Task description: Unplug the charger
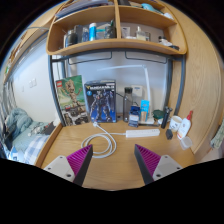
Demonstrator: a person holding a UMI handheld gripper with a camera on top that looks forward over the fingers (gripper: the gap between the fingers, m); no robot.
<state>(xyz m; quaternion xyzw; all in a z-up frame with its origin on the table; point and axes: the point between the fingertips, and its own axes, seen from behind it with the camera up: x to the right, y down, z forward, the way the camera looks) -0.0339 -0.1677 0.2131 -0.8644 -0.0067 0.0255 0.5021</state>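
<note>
A white power strip [143,132] lies on the wooden desk [112,165] beyond my fingers, toward the right. A white charger [134,119] stands plugged in at its left end. A white cable [99,140] runs from there and lies coiled on the desk just ahead of my left finger. My gripper [113,162] is open and empty, well short of the strip, with bare desk between the magenta pads [72,161].
Two boxes [100,101] lean against the wall behind the cable. Bottles and small items [178,125] stand at the right of the strip. A wooden shelf [110,47] with clutter hangs above the desk. A bed [18,135] lies at the left.
</note>
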